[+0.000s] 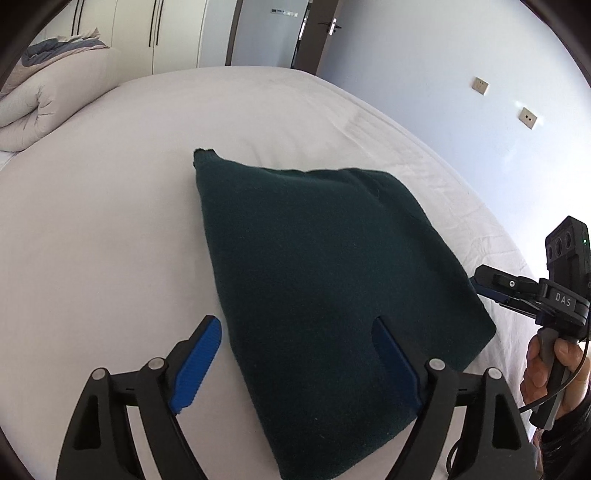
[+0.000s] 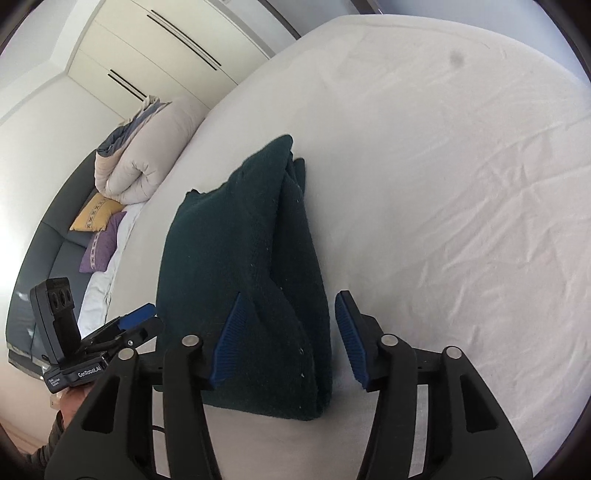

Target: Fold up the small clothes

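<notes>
A dark green knitted garment lies folded into a thick pad on the white bed sheet. My left gripper stands open over its near left corner. One blue pad is over the sheet, and the other is over the cloth, with neither pressing. In the right wrist view the garment shows stacked layers along its right side. My right gripper is open astride that layered edge, one pad over the cloth, one over the sheet. The left gripper sits at the garment's left edge.
A rolled pale duvet lies at the head of the bed, with a yellow pillow and a purple pillow beside it. Wardrobe doors and a wall with sockets border the bed. A person's hand holds the right gripper's handle.
</notes>
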Demonstrator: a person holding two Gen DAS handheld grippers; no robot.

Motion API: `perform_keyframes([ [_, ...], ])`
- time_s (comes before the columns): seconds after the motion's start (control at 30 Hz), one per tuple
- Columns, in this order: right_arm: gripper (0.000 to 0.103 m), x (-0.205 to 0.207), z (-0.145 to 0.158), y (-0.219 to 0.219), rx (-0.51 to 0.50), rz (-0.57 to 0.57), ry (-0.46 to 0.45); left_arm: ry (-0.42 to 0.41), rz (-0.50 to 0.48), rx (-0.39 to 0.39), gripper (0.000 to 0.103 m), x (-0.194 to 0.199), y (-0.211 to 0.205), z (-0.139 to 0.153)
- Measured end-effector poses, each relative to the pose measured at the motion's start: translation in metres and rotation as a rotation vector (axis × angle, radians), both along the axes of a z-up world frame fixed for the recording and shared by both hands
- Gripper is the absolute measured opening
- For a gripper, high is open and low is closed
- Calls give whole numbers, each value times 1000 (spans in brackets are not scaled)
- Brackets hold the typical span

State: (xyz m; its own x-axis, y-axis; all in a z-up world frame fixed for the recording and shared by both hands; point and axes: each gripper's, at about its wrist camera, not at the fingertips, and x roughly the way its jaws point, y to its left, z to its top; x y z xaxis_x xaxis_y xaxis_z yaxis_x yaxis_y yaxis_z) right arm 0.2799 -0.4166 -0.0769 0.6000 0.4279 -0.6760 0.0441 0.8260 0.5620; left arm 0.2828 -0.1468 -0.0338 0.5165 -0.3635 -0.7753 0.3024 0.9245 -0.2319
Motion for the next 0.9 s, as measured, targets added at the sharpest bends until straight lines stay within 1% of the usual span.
perform_keyframes([
  [0.03,64,1,5,-2,7,-4,-15,0,13,-4,95,3,3,1],
  [0.07,65,2,9,-4,8,-10,-22,8,31,-23,98,8,9,0],
  [0.13,65,8,17,-8,14,2,-30,50,62,-99,98,18,21,-7],
  [0.2,65,17,19,-7,15,16,-23,131,89,-175,98,33,34,-22],
  [0.27,65,29,14,-7,30,16,5,188,91,-229,96,43,39,-34],
  [0.3,65,38,10,-7,58,23,17,203,84,-243,95,47,39,-37],
  [0.37,65,58,-2,-4,113,37,56,230,64,-266,88,58,37,-43],
  [0.4,65,67,-7,-2,117,41,76,245,58,-276,86,64,35,-45],
  [0.47,65,85,-16,5,105,76,108,289,47,-311,75,75,30,-51],
  [0.5,65,92,-19,8,95,87,120,308,49,-321,74,78,27,-54],
  [0.57,64,110,-27,11,98,81,128,307,63,-296,67,79,22,-53],
  [0.6,60,115,-28,11,102,75,140,294,64,-269,65,77,17,-51],
  [0.63,44,119,-28,13,78,78,153,287,64,-257,59,75,14,-50],
  [0.67,36,122,-28,18,41,90,165,275,65,-242,53,72,11,-48],
  [0.7,34,124,-27,23,13,100,168,268,63,-232,50,69,10,-45],
  [0.77,28,120,-24,30,-40,97,160,255,60,-205,42,65,9,-39],
  [0.83,24,109,-15,40,-107,74,143,247,58,-185,39,57,10,-31],
  [0.9,21,95,2,60,-218,71,108,230,60,-163,38,43,15,-18],
])
